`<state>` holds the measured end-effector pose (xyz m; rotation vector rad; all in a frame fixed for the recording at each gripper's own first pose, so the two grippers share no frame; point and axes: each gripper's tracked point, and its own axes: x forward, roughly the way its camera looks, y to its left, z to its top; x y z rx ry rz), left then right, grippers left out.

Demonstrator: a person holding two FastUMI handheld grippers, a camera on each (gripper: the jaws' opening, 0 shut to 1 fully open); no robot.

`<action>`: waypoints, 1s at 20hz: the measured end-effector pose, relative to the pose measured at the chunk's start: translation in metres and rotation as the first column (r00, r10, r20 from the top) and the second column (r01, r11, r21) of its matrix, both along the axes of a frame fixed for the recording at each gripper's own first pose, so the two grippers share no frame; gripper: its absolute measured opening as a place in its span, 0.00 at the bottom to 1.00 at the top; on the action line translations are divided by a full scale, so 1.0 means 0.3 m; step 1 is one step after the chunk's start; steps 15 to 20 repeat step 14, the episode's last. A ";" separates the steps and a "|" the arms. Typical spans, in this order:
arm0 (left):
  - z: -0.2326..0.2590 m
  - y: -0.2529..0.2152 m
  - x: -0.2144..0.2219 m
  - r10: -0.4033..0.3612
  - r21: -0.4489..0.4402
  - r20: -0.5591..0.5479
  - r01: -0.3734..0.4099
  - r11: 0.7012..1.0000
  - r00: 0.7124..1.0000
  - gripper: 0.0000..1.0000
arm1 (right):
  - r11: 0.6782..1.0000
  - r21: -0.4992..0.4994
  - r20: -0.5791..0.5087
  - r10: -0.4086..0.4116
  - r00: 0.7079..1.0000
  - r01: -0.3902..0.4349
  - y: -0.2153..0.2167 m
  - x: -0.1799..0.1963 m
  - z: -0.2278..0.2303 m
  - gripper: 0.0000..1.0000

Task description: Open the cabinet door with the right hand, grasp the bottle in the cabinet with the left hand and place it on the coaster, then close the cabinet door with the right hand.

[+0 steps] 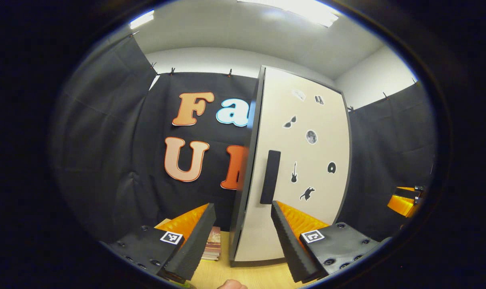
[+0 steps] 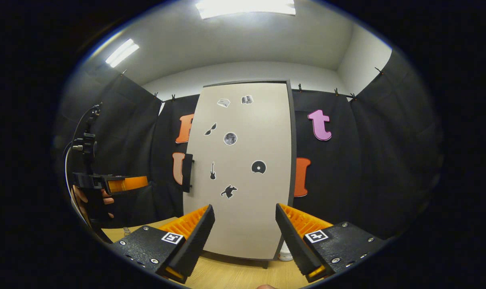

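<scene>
Cabinet door [image 2: 243, 168] stands closed on the tall pale cabinet [image 1: 303, 168] at the back of the wooden bench [image 2: 234, 275], and nothing inside the cabinet can be seen, so the place of the bottle cannot be told. A dark upright handle [image 1: 270, 176] sits near the door's left edge, about halfway up, and small dark stickers [image 2: 230, 138] dot the door face. In the right gripper view the door faces the camera squarely; in the left gripper view the cabinet is seen at an angle, with its dark side edge [image 1: 247, 160] toward the camera.

The left gripper [image 1: 243, 237] hangs in front of the cabinet, fingers spread wide with nothing between them; the handle shows in the gap, farther off and untouched. Just left of the cabinet's foot, behind the left finger, a stack of flat reddish items [image 1: 213, 249] lies on the bench; what they are is unclear.

The right gripper [image 2: 245, 237] also hangs apart from the door, its fingers wide apart and empty, aimed at the lower part of the door. Off to its left the other gripper is seen from the side, with a hand [image 2: 92, 198] around its grip and cables [image 2: 80, 136] rising from it. A small pale object [image 2: 285, 253] stands on the bench by the cabinet's lower right corner, mostly hidden by the right finger.
</scene>
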<state>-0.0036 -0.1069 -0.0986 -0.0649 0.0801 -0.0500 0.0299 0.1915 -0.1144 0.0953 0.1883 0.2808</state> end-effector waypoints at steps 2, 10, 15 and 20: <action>0.027 -0.038 -0.014 -0.002 0.009 0.010 0.002 1.000 1.000 0.94 | 1.000 -0.003 0.011 -0.008 1.000 0.008 -0.030 -0.018 0.013 0.95; 0.105 -0.110 -0.085 -0.016 0.059 0.068 0.012 0.998 0.998 0.94 | 1.000 0.027 0.054 -0.005 0.999 0.003 -0.076 -0.091 0.085 0.95; 0.104 -0.144 -0.090 -0.031 0.077 0.074 0.025 0.997 0.997 0.92 | 0.999 0.031 0.088 -0.034 0.995 0.031 -0.109 -0.106 0.124 0.95; 0.104 -0.144 -0.090 -0.031 0.077 0.074 0.025 0.997 0.997 0.92 | 0.999 0.031 0.088 -0.034 0.995 0.031 -0.109 -0.106 0.124 0.95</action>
